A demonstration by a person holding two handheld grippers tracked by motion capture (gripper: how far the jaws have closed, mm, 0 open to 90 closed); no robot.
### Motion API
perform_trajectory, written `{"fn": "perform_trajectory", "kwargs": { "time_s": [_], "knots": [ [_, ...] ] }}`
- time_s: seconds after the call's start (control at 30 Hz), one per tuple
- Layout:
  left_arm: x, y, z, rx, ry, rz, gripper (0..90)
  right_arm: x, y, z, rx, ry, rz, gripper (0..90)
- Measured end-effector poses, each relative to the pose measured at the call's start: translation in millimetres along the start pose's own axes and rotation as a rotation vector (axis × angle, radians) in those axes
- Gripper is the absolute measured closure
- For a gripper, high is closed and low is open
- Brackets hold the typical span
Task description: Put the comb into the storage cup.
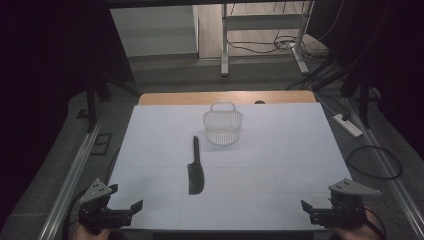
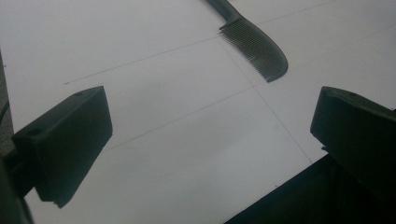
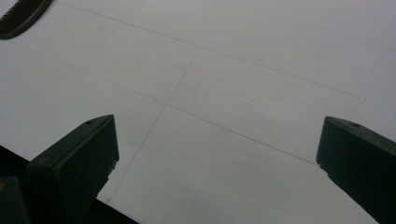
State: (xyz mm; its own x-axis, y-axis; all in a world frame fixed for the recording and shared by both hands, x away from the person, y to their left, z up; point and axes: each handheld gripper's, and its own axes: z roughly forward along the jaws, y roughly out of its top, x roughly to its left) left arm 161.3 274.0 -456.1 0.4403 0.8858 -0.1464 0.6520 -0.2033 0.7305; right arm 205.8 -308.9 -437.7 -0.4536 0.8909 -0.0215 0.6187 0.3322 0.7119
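Black comb (image 1: 196,170) near wire basket (image 1: 223,125), both grippers empty, wide apart

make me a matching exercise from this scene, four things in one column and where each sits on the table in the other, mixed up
Things:
1. comb
2. basket
3. left claw
4. right claw

Places:
A. near right corner of the table, jaws open
B. far middle of the white sheet, upright
C. near left corner of the table, jaws open
D. flat on the sheet, just nearer than the basket and left of it

Pairs: 1-D, 2-B, 3-C, 4-A
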Motion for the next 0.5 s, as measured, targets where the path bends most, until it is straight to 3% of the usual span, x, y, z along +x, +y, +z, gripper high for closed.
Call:
{"fn": "perform_trajectory", "kwargs": {
  "time_s": [0.5],
  "knots": [
    [2.0, -0.3, 0.2, 0.008, -0.011, -0.019, 0.0, -1.3, 1.6, 4.0, 0.028, 0.022, 0.003, 0.0]
  ]
}}
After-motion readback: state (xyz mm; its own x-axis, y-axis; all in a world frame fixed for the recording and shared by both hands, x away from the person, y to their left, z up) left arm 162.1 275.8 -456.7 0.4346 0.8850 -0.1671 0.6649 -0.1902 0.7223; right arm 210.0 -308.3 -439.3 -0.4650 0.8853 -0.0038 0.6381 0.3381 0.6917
